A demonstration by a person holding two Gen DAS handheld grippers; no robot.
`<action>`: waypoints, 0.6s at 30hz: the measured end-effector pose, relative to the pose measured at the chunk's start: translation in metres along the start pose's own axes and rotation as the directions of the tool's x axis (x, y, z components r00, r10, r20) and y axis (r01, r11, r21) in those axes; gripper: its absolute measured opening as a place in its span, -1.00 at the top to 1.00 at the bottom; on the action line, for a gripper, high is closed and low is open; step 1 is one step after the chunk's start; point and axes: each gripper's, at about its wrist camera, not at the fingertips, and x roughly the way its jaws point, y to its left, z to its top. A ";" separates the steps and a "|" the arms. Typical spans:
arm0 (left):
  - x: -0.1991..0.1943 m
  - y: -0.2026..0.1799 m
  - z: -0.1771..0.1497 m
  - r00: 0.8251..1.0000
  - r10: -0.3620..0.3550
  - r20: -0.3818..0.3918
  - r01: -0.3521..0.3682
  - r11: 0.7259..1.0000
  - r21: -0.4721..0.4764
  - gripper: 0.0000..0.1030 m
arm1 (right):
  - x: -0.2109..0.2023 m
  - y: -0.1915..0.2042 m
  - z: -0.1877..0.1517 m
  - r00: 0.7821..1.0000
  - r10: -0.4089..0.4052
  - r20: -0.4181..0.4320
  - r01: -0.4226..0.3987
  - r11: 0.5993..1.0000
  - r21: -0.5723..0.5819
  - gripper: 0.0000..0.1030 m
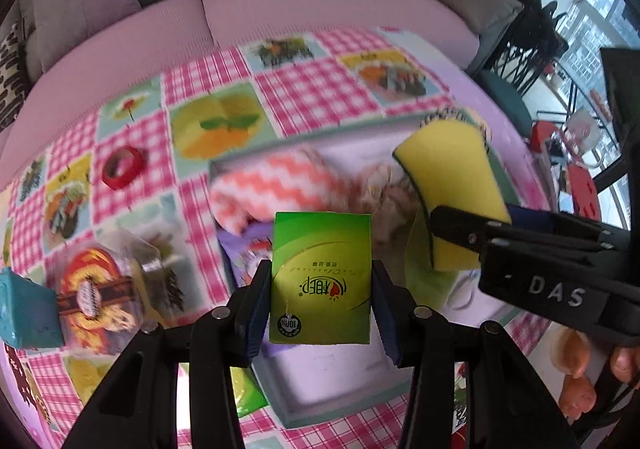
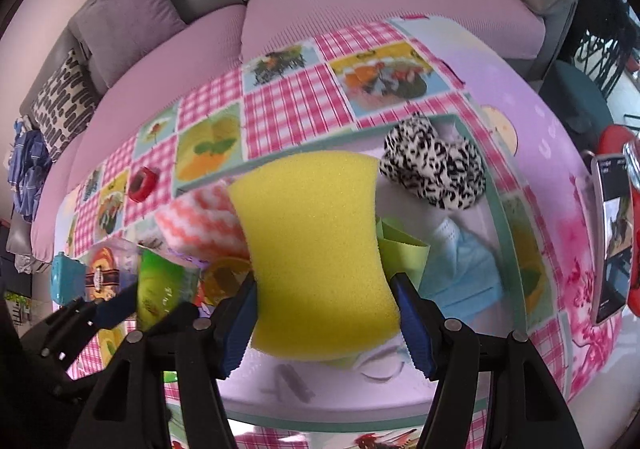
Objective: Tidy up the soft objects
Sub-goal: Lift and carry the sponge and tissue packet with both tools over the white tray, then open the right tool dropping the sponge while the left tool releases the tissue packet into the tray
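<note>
Left hand-held gripper [image 1: 320,289]: I clamp green tissue pack [image 1: 320,277]
Right hand-held gripper [image 2: 326,309]: I pinch yellow sponge [image 2: 316,245], upright
Tray [image 2: 506,217]: 12 o'clock, beneath both

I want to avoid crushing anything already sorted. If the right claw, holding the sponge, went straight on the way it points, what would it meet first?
Probably the tray contents: the right claw, shut on the yellow sponge, points at the green cloth and blue face mask just beyond. Depth is unclear, so which comes first is uncertain.

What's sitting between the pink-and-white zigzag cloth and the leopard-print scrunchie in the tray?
In the right wrist view, the yellow sponge, held in the right hand-held gripper, hangs between the cloth and scrunchie, above the tray.
</note>
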 end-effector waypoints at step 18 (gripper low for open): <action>-0.033 0.034 -0.027 0.999 0.019 0.040 -0.014 0.993 -0.120 -0.61 | -0.009 0.004 -0.009 1.000 -0.001 -0.016 0.001 1.000 -0.009 -0.63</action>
